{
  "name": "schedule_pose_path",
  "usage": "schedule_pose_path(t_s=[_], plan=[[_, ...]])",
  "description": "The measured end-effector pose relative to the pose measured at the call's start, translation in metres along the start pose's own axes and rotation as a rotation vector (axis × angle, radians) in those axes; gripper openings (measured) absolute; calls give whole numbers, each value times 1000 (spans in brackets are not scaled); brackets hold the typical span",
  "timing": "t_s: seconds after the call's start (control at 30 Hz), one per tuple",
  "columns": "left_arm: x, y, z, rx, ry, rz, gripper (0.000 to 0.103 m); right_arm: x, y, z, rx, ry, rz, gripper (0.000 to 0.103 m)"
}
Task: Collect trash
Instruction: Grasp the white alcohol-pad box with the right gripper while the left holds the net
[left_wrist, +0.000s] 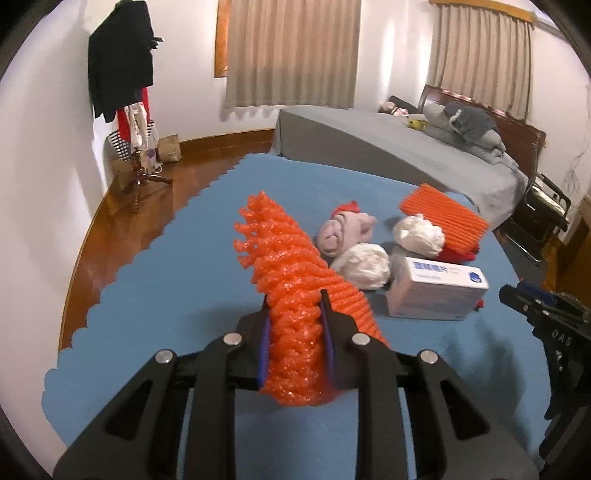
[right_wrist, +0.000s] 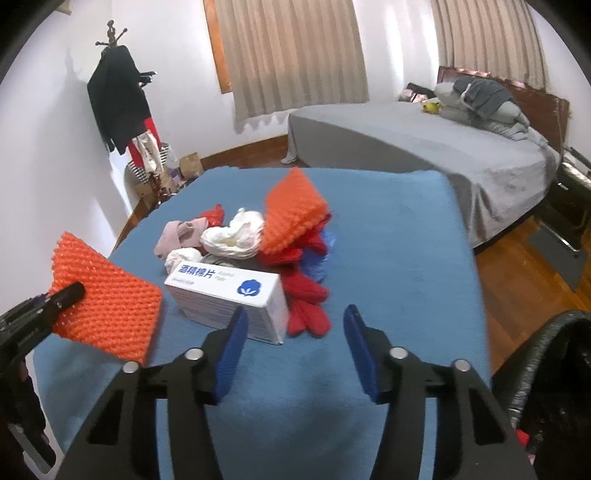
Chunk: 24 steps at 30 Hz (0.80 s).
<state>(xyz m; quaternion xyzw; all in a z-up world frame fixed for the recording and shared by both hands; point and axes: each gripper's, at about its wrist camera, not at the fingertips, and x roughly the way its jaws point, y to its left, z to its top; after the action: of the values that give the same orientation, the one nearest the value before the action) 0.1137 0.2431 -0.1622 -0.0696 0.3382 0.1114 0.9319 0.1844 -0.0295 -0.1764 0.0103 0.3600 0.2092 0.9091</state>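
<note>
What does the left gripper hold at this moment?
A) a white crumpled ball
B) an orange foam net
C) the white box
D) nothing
B: the left gripper is closed on the orange foam net, lifted over the blue mat; the white box lies untouched.

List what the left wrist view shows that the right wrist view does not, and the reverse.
Left wrist only: the left gripper end-on, shut on the orange foam net, and the scalloped edge of the blue mat.

Right wrist only: the open right gripper, red gloves, a blue glove and a black bag.

Both: the white box, white wads, second foam net and bed.
</note>
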Motion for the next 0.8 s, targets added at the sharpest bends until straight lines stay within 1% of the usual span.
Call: schedule_pose_path(t_s=[0.17,0.33,0.4,0.5,0.57,0.8], plan=[[6,2,-5,14,15,5,22,15,6,-3,-3,31,36,41],[13,6,-10,-3,23,-2,23,26,13,-3,-29,44,58,35],[14,7,-12,-8,28,-2,23,30,15,-3,-33,53,70,28],[17,11,-14,-11,36,4,24,34,19,-3,-39,60,91,24],[18,14,-15,-15,44,9,24,33,23,-4,-45,63,114,20],[17,21,-21,-25,54,26,25,24,37,-7,-48,85,209,19]])
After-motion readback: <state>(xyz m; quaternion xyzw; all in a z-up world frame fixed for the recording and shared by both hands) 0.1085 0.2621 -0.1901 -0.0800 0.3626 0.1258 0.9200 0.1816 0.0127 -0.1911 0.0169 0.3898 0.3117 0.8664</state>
